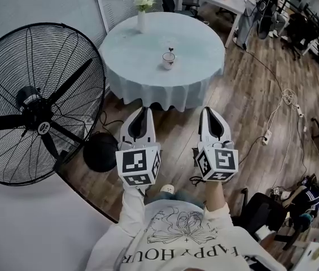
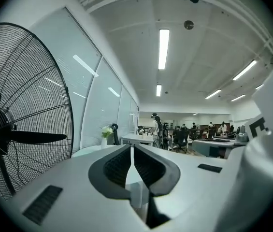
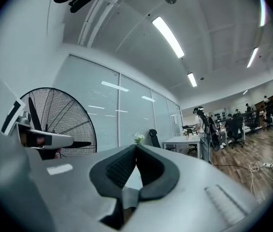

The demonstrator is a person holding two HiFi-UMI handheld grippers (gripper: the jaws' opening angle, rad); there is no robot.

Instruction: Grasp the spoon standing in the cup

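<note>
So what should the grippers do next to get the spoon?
Probably carry the right gripper forward toward the cup, opening its fingers on the way. It and the left gripper are both shut and short of the table, while the spoon stands in the cup well ahead of them.

The room is lit evenly by ceiling strip lights [image 2: 163,49], whose streaks are reflected in the glass wall [image 3: 126,115]. Strong edge distortion and black vignetted corners are seen in both gripper views.
</note>
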